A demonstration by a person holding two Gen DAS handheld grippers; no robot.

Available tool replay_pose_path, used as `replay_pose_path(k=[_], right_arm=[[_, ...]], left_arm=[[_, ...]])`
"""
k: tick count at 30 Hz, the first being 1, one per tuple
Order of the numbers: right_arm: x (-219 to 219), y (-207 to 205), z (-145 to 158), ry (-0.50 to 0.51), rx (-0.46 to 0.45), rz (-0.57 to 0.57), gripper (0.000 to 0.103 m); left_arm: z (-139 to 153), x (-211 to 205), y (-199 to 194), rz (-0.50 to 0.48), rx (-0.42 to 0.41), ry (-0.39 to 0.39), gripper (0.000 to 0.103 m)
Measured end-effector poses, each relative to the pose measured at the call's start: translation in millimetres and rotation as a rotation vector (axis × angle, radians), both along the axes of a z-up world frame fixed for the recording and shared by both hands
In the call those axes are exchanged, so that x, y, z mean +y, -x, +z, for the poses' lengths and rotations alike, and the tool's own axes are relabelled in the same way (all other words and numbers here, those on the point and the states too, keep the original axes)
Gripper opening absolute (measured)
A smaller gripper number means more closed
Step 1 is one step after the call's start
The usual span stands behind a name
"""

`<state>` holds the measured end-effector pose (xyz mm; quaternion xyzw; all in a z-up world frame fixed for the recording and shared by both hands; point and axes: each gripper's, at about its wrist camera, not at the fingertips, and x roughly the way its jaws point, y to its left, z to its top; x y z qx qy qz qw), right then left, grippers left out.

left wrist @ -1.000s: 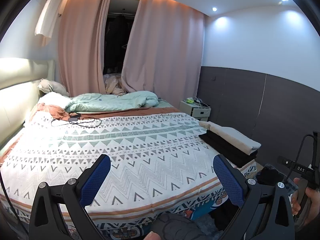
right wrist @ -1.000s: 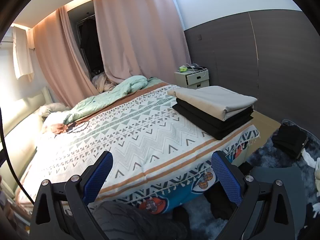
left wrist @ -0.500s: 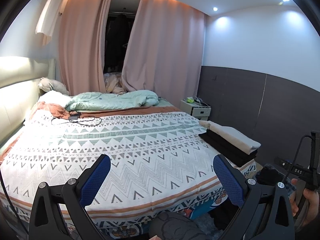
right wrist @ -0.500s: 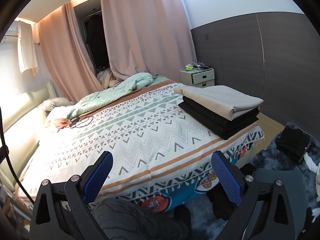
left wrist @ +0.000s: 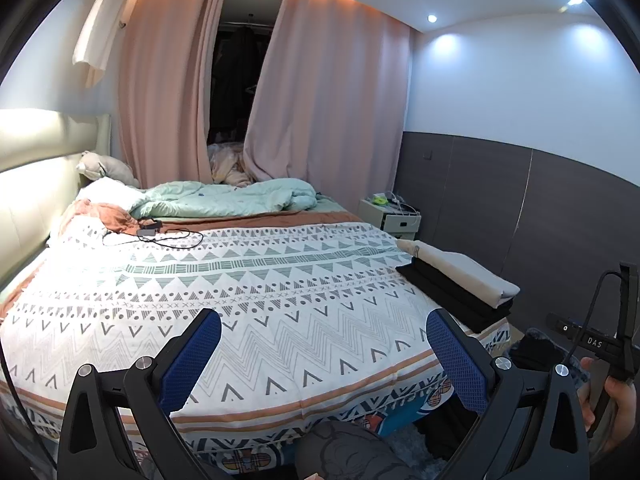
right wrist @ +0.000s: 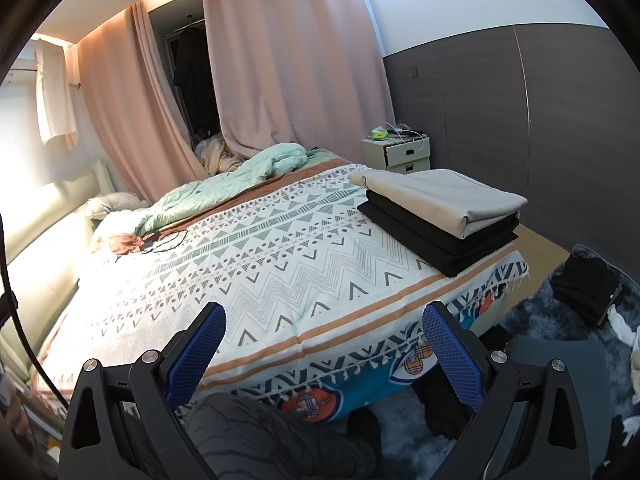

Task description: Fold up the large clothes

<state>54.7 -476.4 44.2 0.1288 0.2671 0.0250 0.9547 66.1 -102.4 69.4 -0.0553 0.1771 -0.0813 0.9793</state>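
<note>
A stack of folded clothes, a beige piece (right wrist: 448, 198) on top of black ones (right wrist: 436, 240), lies at the bed's right foot corner; it also shows in the left wrist view (left wrist: 460, 276). My left gripper (left wrist: 322, 356) is open and empty, held above the foot edge of the patterned bedspread (left wrist: 240, 292). My right gripper (right wrist: 322, 354) is open and empty, also over the bed's foot edge (right wrist: 304, 332), left of the stack. A dark garment pile (right wrist: 586, 286) lies on the floor at the right.
A mint duvet (left wrist: 228, 200) and pillows lie at the head of the bed, with a black cable (left wrist: 168, 236) near them. A nightstand (right wrist: 400, 152) stands by the dark wall. Pink curtains hang behind. My knee (right wrist: 256, 440) is below the grippers.
Both views have drifted slightly; the bed sits a little lower in the frames and the folded stack is a bit nearer in the right wrist view. Both grippers stay open.
</note>
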Motion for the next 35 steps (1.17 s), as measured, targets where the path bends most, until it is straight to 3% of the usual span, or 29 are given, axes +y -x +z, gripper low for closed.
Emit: replay_pose_path(k=[35], right_arm=[[-0.1,2.8,-0.9,0.01,0.013,-0.003,0.099]], left_arm=[[-5.0,1.1,3.5,0.005,0.022,0.003,0.103]])
